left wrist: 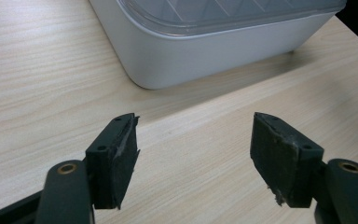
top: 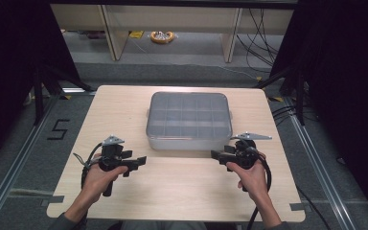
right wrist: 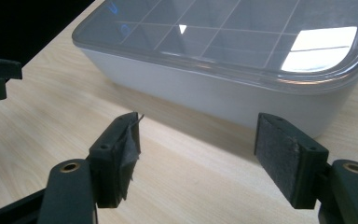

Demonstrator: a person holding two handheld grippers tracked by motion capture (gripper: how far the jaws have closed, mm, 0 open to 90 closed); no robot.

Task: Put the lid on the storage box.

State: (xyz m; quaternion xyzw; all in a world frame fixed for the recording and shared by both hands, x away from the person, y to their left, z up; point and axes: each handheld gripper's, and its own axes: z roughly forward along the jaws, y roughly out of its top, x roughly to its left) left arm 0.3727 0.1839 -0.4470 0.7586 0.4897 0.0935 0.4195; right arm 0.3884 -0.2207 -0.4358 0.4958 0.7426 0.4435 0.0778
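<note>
So the grey storage box point(top: 189, 120) is sat in the middle of the wooden table point(top: 124, 110), towards the far half, with its clear lid point(right wrist: 242, 32) shut down over a grid of compartments that look empty as far as can be told through the plastic. Both grippers are parked just in front of its near edge, the left gripper point(top: 135, 163) off the near left corner and the right gripper point(top: 219, 155) off the near right corner, each held low over the wood and pointed inward. In the left gripper view the jaws are spread wide with nothing between them, and the same is seen in the right gripper view, so 0 things are gripped by either claw. The step in hand looks like getting that lid off, judging from the setup. For it to go well, the box should probably be pinned by 1 gripper against the white wall point(left wrist: 205, 56) while the lid's overhanging rim is caught by the other. There seems to be a small tab point(top: 231, 114) at the right side, which would likely be the easier place to lift. A lid like that tends to flex, so a slow peel from 1 corner is probably better than a straight yank, otherwise the whole box could get dragged across the table
</note>
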